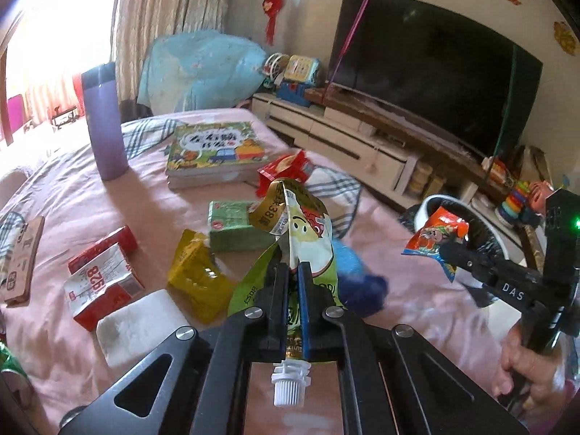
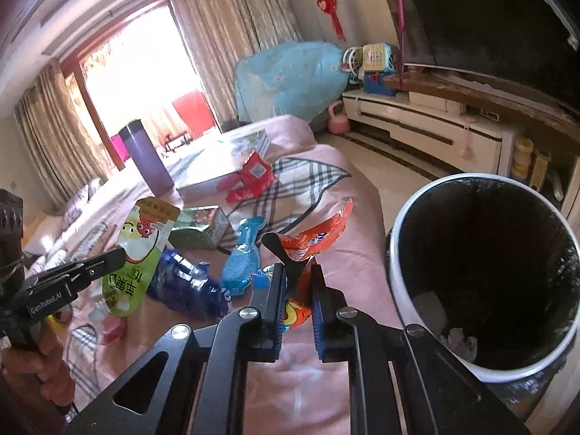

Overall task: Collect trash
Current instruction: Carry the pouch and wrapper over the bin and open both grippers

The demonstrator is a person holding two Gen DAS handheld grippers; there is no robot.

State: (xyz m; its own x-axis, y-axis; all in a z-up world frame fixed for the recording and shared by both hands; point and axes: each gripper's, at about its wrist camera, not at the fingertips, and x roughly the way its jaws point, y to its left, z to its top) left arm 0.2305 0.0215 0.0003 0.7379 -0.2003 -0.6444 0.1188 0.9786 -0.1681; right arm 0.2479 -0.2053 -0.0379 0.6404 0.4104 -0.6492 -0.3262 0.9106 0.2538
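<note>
Currently, step in hand: carrying two pieces of trash toward the bin, judged from both grippers being loaded and the bin close by.
Orange wrapper (image 2: 315,239): clamped in the right gripper (image 2: 298,282) by its lower end, lifted off the pink cloth, just left of the bin; long axis running up and away from the jaws, free end leaning up and to the right toward the bin.
Green pouch (image 1: 308,239): pinched in the left gripper (image 1: 294,279), jaws closed tight across its middle; long axis in line with the fingers, white spout cap (image 1: 288,384) pointing back at the camera, crumpled gold-edged top pointing forward and up.
Bin (image 2: 400,253): white rim, dark liner, open mouth tilted toward the right wrist view, a few pale scraps at the bottom; standing just beside the edge of the cloth-covered surface.
Doing it well: bring the wrapper's free end past the white rim before opening, so the light foil drops inside rather than catching the rim; keep the pouch clamped and clear of the right gripper until that drop is done; likely risk is a floppy wrapper clinging to the pads.
Left to collect: yellow packet (image 1: 197,275), red-and-white packs (image 1: 101,279), green box (image 1: 237,226), blue bottle (image 2: 244,257).
Surroundings: purple flask (image 1: 105,123), picture book (image 1: 215,148), television (image 1: 435,69).
</note>
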